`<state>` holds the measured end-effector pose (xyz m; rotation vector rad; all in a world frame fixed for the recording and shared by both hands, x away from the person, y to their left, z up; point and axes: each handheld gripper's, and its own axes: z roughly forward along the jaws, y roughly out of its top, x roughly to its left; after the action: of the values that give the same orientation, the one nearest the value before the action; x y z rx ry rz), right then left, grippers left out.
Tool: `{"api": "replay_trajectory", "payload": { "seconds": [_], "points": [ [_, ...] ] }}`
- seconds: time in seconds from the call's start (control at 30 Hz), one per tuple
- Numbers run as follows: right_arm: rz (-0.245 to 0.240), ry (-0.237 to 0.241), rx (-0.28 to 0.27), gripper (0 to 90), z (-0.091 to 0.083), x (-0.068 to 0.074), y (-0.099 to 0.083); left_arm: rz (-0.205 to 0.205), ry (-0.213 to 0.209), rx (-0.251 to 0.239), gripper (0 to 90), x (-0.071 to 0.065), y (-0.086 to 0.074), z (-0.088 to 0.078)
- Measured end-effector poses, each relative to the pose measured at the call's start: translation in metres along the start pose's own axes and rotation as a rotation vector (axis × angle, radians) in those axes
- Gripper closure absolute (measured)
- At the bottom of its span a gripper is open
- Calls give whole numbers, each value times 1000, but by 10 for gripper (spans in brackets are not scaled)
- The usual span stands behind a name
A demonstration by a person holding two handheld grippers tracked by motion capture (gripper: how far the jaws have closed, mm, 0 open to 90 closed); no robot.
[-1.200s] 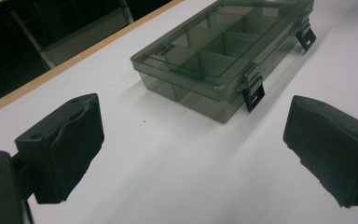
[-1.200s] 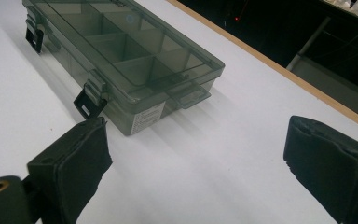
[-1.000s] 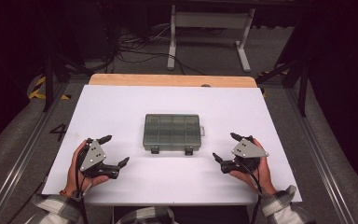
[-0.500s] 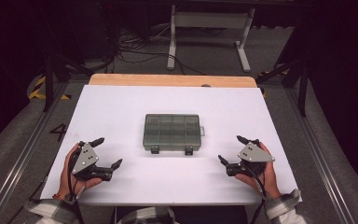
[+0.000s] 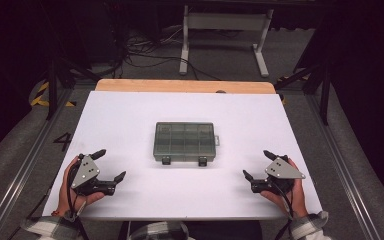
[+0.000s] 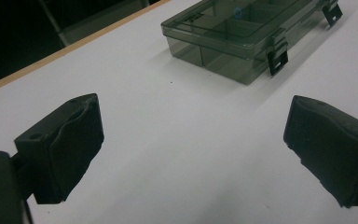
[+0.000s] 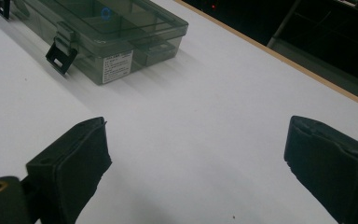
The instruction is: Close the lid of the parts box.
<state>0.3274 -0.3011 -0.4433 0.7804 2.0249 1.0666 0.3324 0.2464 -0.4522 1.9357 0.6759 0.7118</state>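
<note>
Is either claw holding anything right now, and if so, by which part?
Nothing is held. The left claw and right claw are both open, apart from the closed box between them.

Readable markings at the table.
A dark figure "4" (image 5: 61,141) is marked on the grey floor left of the table. A white label (image 7: 117,66) sits on the end wall of the box (image 7: 121,35); its print is too small to read.

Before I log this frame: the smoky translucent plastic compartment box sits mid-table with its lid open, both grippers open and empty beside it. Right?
Not quite: the smoky translucent plastic compartment box has its lid closed, as the left gripper view shows. The left gripper and right gripper are open and empty.
</note>
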Motion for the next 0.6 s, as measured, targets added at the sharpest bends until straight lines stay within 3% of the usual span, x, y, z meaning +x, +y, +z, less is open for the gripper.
{"api": "replay_trajectory", "payload": {
  "seconds": [0.6],
  "points": [
    [38, -19, -1, 67, -9, -5, -13, -36, 3, 10, 54, 8, -9, -8]
  ]
}}
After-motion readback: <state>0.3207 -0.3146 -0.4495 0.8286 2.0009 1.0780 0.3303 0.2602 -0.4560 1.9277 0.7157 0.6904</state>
